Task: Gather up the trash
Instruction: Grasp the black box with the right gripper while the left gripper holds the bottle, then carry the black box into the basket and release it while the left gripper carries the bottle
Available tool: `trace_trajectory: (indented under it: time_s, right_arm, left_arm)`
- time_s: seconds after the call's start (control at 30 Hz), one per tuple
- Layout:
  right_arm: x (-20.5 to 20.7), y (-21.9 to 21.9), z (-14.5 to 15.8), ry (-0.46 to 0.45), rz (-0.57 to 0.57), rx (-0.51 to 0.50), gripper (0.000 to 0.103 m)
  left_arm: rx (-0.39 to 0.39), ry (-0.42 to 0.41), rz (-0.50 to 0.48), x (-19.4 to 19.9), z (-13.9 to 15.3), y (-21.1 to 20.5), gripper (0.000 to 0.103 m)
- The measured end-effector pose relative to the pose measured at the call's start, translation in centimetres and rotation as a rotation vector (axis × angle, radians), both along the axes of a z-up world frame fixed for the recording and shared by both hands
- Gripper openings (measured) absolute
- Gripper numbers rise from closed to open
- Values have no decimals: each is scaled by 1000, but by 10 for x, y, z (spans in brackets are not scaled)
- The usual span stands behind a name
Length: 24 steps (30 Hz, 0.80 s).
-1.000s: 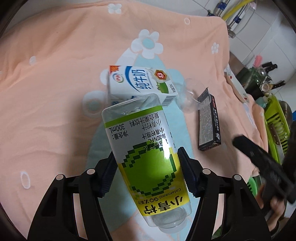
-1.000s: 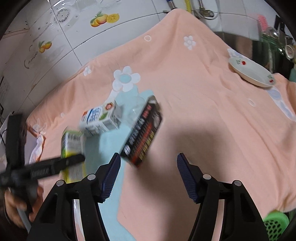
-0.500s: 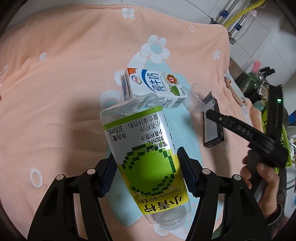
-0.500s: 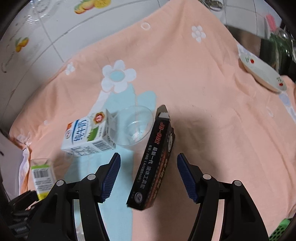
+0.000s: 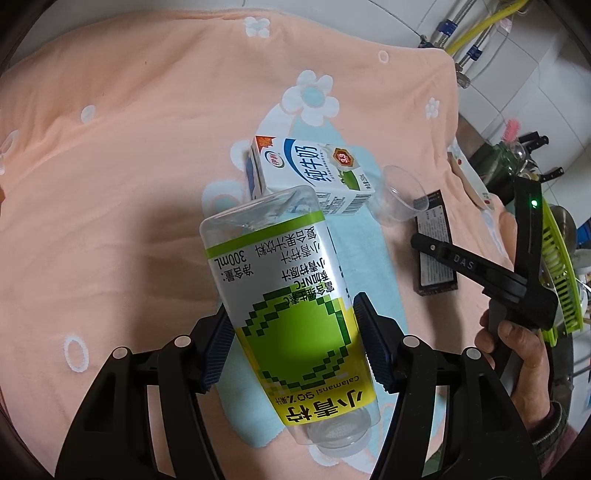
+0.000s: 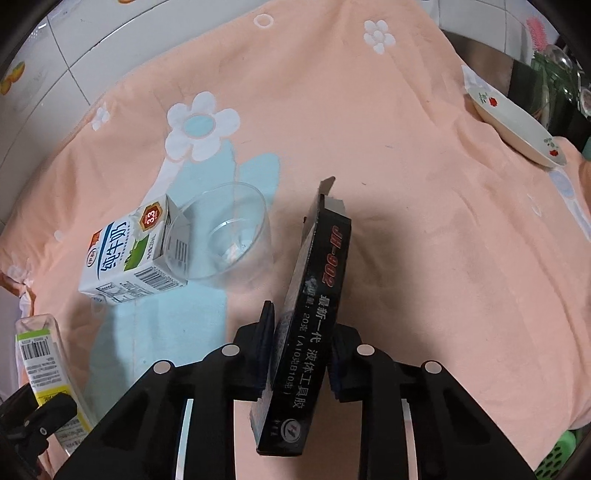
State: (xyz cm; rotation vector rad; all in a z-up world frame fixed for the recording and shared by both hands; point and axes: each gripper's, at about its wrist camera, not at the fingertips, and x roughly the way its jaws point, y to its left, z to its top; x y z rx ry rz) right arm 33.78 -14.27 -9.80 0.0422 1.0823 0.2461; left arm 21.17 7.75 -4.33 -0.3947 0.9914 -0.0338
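Box (image 6: 310, 314) clamped by just-closed right tongs (image 6: 297, 350); left tongs (image 5: 293, 343) grip bottle (image 5: 291, 295).

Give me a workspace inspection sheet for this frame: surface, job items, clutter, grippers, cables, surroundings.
Surface: peach flowered cloth, covering the whole work area.
Job's things: juice bottle; black box; milk carton lying beside a clear cup tipped on its side.
Clutter: white plate at the cloth's far right edge.
Grippers: left hand-held gripper clamps the bottle; right hand-held gripper has just closed on the box.
Cables: nothing seen; only hoses by the wall.
Surroundings: tiled wall, green rack.
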Motion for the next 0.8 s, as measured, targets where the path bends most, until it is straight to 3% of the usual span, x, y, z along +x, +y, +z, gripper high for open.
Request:
trace_trajectory:
  time_s: [0.13, 0.8]
  right_arm:
    - [-14, -12, 7, -26, 0, 7, 18]
    - [-133, -86, 50, -150, 0, 92, 18]
  left_arm:
    - [1, -5, -9, -3, 2, -4, 61]
    - [-31, -38, -162, -30, 14, -69, 59]
